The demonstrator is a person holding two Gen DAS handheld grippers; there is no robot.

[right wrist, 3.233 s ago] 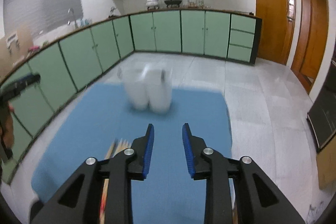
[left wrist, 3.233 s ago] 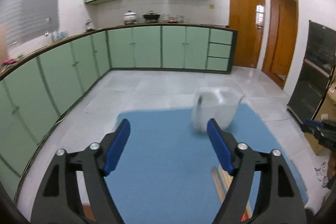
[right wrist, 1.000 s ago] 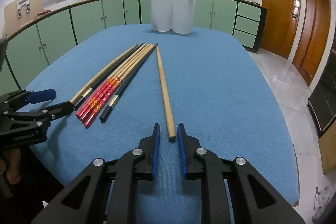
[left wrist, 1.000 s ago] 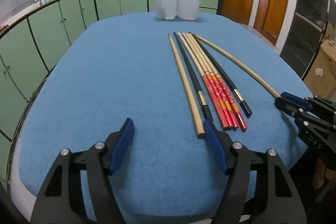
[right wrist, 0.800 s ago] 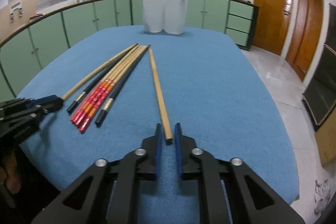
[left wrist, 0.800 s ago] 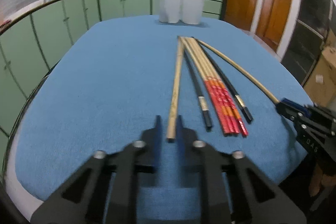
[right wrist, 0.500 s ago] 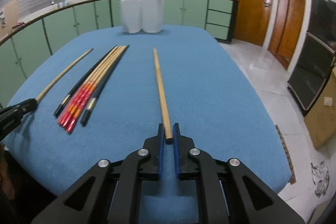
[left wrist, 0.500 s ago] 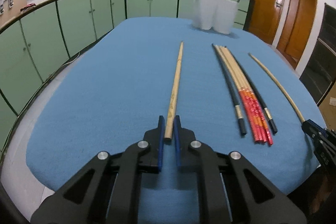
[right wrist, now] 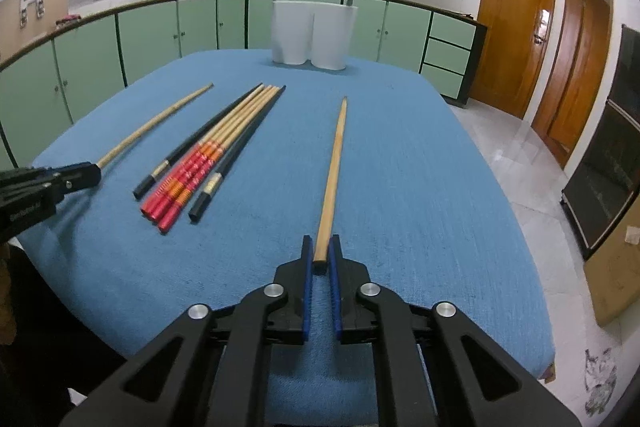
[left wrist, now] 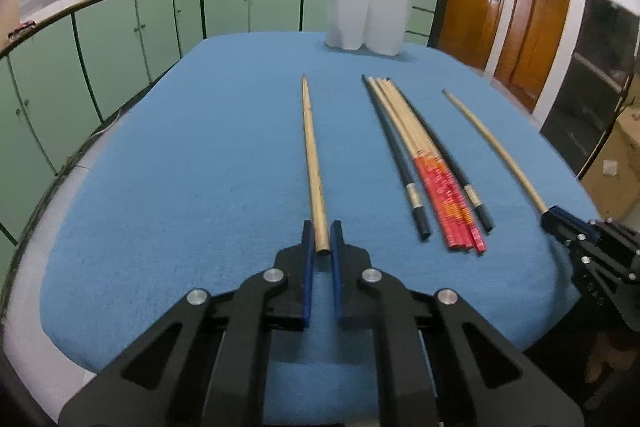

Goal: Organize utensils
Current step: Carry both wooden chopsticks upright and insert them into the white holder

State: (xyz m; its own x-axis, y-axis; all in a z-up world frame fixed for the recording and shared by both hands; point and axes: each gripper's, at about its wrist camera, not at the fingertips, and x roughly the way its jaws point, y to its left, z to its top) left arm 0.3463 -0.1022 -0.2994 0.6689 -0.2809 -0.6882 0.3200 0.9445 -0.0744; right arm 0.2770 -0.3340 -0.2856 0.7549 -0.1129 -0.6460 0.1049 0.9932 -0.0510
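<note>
Pinching a pale wooden chopstick (left wrist: 312, 151) by its thick butt end with the left gripper (left wrist: 321, 239), both blue pads clenched tight against it and the shaft running straight ahead from the jaws toward its pointed tip. Doing the same with the right gripper (right wrist: 320, 253), clamped hard on the butt of a second pale chopstick (right wrist: 333, 167), also pointing straight forward. Having gone, within the last second, from the left jaws standing wide around the stick to gripping it, and from the right jaws nearly closed to fully nipped. Having also drawn both pale sticks sideways out of the group they were lying in, so each is now sitting well apart from the rest. Leaving the remaining bundle (left wrist: 432, 171) between the two grippers: two black chopsticks (left wrist: 394, 143) flanking several red-handled chopsticks (left wrist: 444, 195), untouched and lying flat. Not showing clearly whether the held tips are resting on the blue tablecloth (left wrist: 180, 155) or hovering just off it. Probably meaning a matched pair is sorted out and secured, ready for carrying forward. Standing far ahead of both grippers, beyond the chopstick tips at the cloth's far edge, the white utensil holder (left wrist: 366, 21), likely the destination. Curving round behind and to the left, green kitchen cabinets (left wrist: 120, 39).
</note>
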